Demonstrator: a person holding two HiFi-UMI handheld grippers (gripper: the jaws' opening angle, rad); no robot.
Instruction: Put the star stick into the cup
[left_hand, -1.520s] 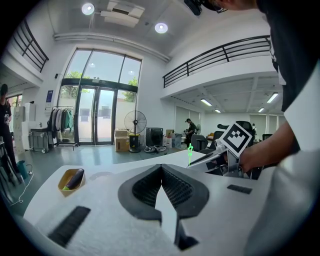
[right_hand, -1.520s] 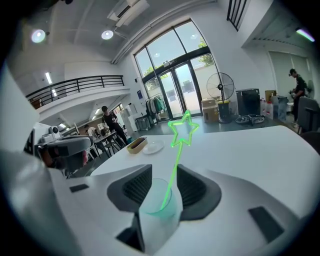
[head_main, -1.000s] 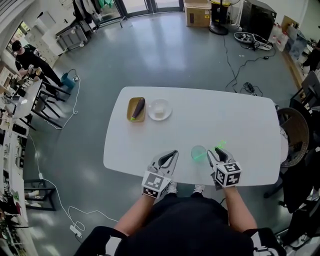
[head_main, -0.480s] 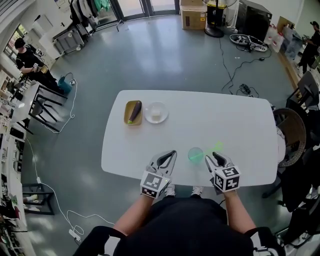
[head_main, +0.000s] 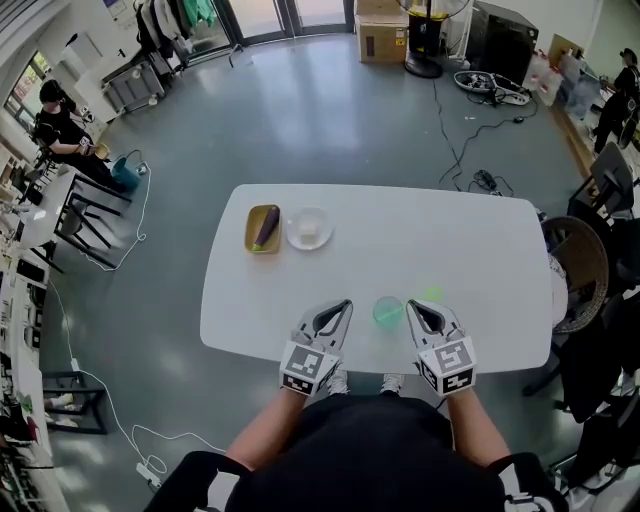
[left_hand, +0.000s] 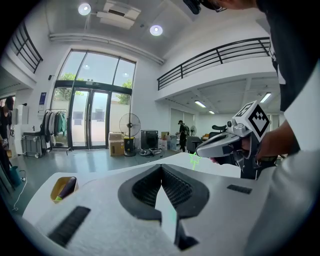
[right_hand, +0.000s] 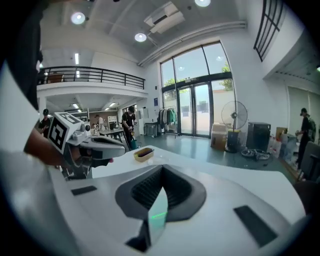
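Note:
The green star stick (head_main: 432, 295) lies on the white table (head_main: 450, 240), just right of the clear green cup (head_main: 388, 311). Its star (left_hand: 194, 160) also shows in the left gripper view, below the tip of my right gripper (left_hand: 199, 150). My right gripper (head_main: 411, 304) hovers close to the cup's right side, short of the stick. Its jaws have just been closing and now meet with nothing between them (right_hand: 161, 169). My left gripper (head_main: 345, 304) is left of the cup near the table's front edge, jaws together and empty (left_hand: 161, 166).
A yellow tray with an eggplant (head_main: 264, 228) and a white bowl (head_main: 308, 227) stand at the table's far left. A round chair (head_main: 580, 270) is at the table's right end. Cables and a bicycle lie on the floor beyond.
My right gripper's jaws have gone from wide open to shut, and it has lifted and shifted left toward the cup. The star stick still lies where it was. The left gripper stays put.

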